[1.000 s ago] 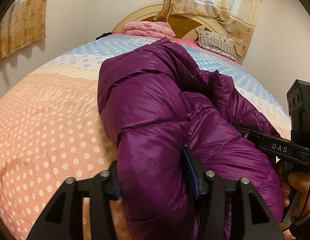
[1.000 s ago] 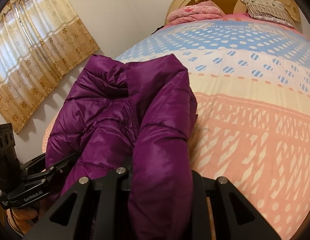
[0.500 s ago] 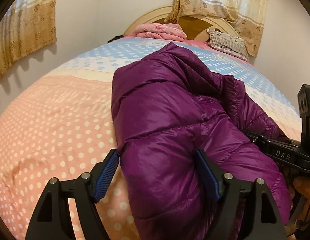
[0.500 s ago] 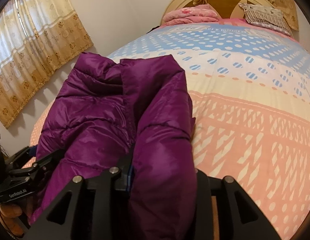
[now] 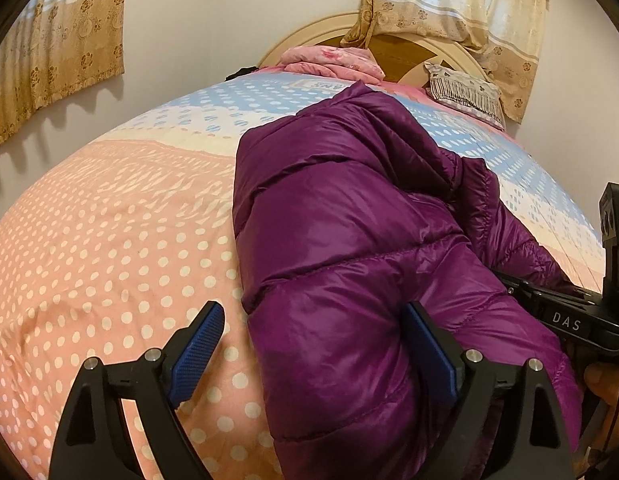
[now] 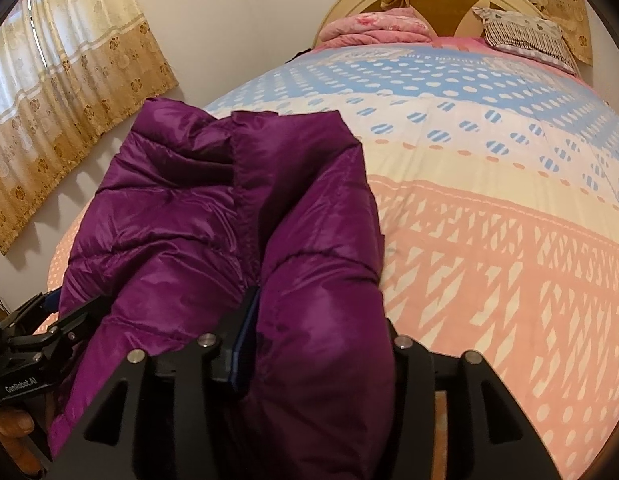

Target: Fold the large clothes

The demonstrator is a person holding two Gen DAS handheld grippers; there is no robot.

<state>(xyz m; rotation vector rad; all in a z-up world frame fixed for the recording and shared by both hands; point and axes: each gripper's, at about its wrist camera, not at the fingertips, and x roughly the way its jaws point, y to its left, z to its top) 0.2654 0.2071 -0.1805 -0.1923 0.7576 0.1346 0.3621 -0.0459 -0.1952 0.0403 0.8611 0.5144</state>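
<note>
A: Item one, left hand-held gripper (image 5: pixel 313 354). State?

B: Jaws wide, just been opening. The blue pad on its left stands clear over the bedspread; the right pad lies against the jacket's side without squeezing. The near fold of the purple down jacket (image 5: pixel 349 240) sits between them, let go.

A: Item two, right hand-held gripper (image 6: pixel 321 340).

B: Jaws part-way apart, also just been opening. A puffed fold of the jacket fills the gap. The blue pad on its left sits against the fabric, the other is hidden behind the fold, so whether it presses I cannot tell; I judge the grip released or nearly so.

A: Item three, the jacket. Place, taking the headboard (image 5: pixel 405 46) as landmark.

B: On the bed (image 5: pixel 109 260), at the end far from the headboard. Its long axis runs from the two grippers straight toward the headboard, already narrowed into a long bundle, with the folded pink quilt (image 5: pixel 329 60) and the fringed pillow (image 5: pixel 465 90) well beyond its far tip.

A: Nearer hand?

B: Neither; both sit at the near end, side by side. In my judgement the coming fold must carry this near end toward the headboard.
</note>
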